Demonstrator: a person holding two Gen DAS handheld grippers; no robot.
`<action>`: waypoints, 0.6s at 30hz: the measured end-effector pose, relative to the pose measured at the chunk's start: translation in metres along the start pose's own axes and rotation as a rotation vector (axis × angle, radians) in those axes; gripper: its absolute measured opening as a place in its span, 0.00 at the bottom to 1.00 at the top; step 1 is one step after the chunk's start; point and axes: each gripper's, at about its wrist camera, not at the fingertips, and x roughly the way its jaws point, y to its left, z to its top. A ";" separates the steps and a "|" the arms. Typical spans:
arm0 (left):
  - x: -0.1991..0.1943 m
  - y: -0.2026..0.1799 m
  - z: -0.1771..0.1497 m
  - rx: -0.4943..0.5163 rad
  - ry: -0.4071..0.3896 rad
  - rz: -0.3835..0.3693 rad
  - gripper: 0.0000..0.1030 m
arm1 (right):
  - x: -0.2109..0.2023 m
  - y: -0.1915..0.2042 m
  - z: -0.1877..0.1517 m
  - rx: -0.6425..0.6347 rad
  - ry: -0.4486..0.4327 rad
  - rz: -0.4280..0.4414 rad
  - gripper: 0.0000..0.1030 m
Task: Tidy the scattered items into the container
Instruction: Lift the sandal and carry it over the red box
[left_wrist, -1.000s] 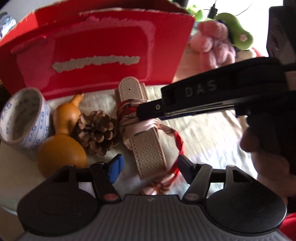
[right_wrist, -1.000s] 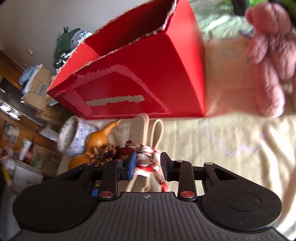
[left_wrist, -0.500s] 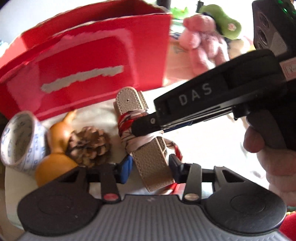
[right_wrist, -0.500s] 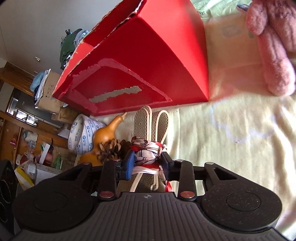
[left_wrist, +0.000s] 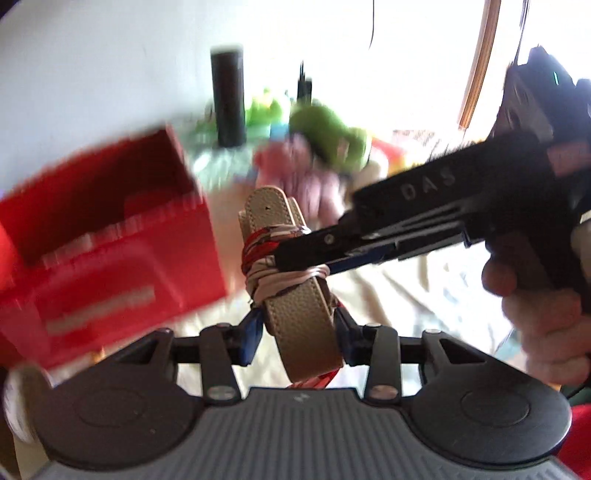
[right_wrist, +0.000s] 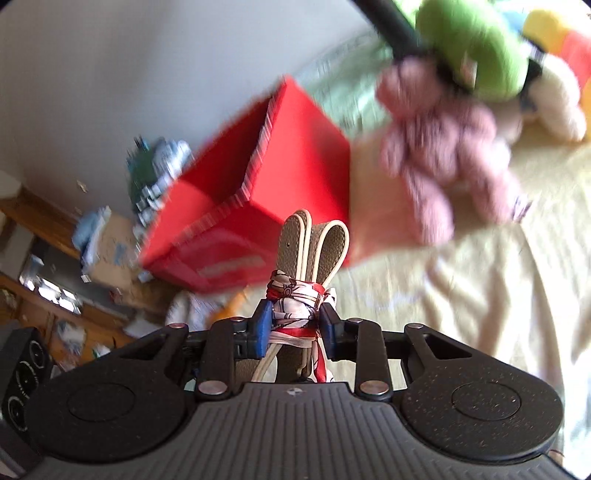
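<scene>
We count one red box (right_wrist: 295, 147) at ten o'clock, one tan folded belt (left_wrist: 295, 317) at centre with one red-and-white scarf (right_wrist: 295, 310) tied round it, one pink plush toy (right_wrist: 443, 155) and one green plush toy (right_wrist: 476, 44) at one o'clock, one black cylinder (left_wrist: 228, 99) at twelve, and two grippers: left (left_wrist: 295, 332), right (right_wrist: 291, 328).

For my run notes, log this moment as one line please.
step: carry to red box | left gripper: shut on belt | right gripper: shut on scarf around belt, jaws just closing | belt: lifted
</scene>
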 end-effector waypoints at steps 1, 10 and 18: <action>-0.007 0.000 0.008 0.000 -0.029 0.000 0.40 | -0.007 0.005 0.005 -0.010 -0.030 0.018 0.29; -0.048 0.042 0.075 0.071 -0.169 0.112 0.40 | -0.006 0.082 0.073 -0.222 -0.175 0.102 0.28; -0.063 0.121 0.122 0.108 -0.149 0.191 0.40 | 0.046 0.133 0.132 -0.261 -0.176 0.190 0.28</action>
